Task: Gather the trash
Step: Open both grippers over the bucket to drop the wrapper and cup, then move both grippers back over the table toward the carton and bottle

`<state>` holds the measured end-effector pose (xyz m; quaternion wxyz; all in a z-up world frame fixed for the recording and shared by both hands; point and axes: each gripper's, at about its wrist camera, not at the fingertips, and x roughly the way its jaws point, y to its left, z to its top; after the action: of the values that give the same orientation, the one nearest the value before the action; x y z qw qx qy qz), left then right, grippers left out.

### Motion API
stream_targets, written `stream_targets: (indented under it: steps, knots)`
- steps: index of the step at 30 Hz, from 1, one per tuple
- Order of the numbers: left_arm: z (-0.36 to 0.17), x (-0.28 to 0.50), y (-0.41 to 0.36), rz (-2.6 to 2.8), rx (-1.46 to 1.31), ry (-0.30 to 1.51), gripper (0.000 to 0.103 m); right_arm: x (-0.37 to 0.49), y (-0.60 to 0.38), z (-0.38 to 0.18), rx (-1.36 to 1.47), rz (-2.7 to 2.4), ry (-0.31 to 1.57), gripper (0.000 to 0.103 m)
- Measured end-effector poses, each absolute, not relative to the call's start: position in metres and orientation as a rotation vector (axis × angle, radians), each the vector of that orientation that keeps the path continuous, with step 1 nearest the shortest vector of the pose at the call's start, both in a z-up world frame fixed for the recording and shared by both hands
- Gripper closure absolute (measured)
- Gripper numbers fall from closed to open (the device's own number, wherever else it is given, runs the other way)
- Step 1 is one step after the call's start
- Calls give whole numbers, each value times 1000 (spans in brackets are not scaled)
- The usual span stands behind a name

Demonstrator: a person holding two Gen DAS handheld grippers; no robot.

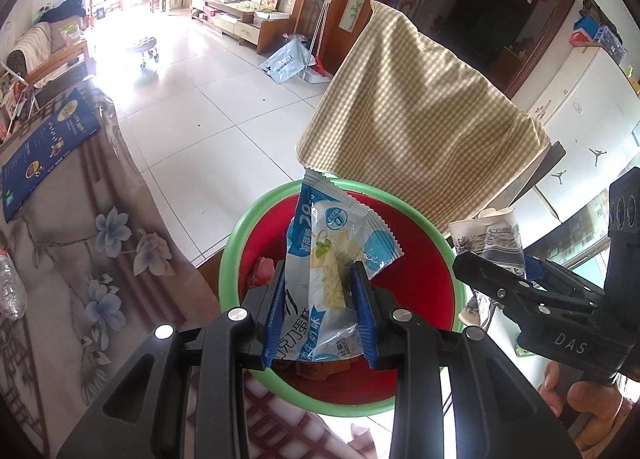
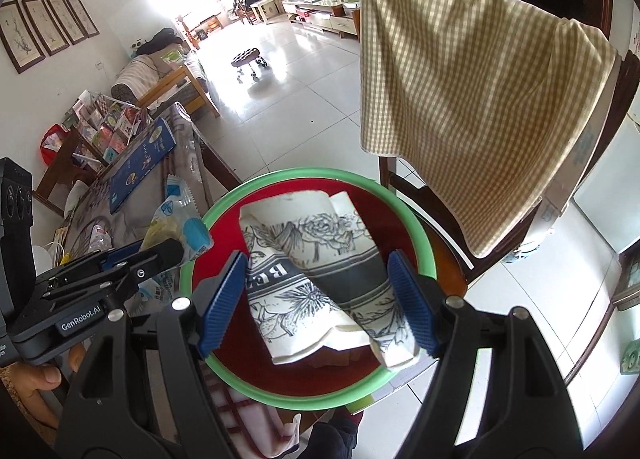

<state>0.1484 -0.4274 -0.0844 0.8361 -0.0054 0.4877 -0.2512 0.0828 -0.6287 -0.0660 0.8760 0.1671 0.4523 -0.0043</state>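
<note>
Our left gripper squeezes its ridged blue pads on a crinkly, shiny snack wrapper, right over the round green-rimmed bin with the red inside. Our right gripper, jaws wider, pinches a squashed flowery paper cup over that same bin.

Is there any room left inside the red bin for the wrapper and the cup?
Yes. Most of the red bin shows bare inside its green rim, especially the side toward the chair. Something pinkish lies by the near-left wall. Above the rim it's crowded: both tongs hover there, holding the wrapper and the crushed cup.
</note>
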Motion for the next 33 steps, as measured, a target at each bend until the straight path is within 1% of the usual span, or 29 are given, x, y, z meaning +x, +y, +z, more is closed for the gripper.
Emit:
stream_targets:
  steps: [4, 9, 11, 12, 13, 14, 15, 17, 18, 19, 22, 33]
  knots:
    - [-85, 148, -429, -536, -15, 1036, 74, 82, -629, -66, 350, -10, 944, 32]
    - [-83, 146, -429, -538, -18, 1027, 68, 83, -629, -66, 351, -11, 944, 32]
    - [-81, 146, -428, -541, -20, 1020, 60, 83, -629, -67, 350, -10, 945, 32]
    - [-80, 145, -427, -543, -23, 1015, 58, 83, -629, -67, 350, -10, 944, 32]
    - [-78, 145, -427, -546, -25, 1011, 54, 83, -630, -67, 350, -11, 944, 32]
    - [-77, 145, -426, -548, -26, 1008, 46, 82, -629, -67, 350, -11, 944, 32]
    - [-75, 144, -425, -546, -27, 1000, 44, 83, -630, -67, 350, -14, 943, 31]
    - [-72, 142, -422, -547, -28, 989, 44, 84, -630, -66, 348, -19, 943, 30]
    - [-71, 142, -419, -545, -27, 984, 44, 85, -629, -66, 351, -19, 942, 24]
    - [-69, 141, -417, -542, -27, 978, 44, 86, -629, -66, 357, -19, 939, 21]
    - [-64, 138, -407, -530, -33, 960, 37, 91, -624, -66, 356, -17, 940, 21]
    - [-59, 127, -343, -429, -87, 940, 37, 101, -580, -64, 322, 43, 952, 20]
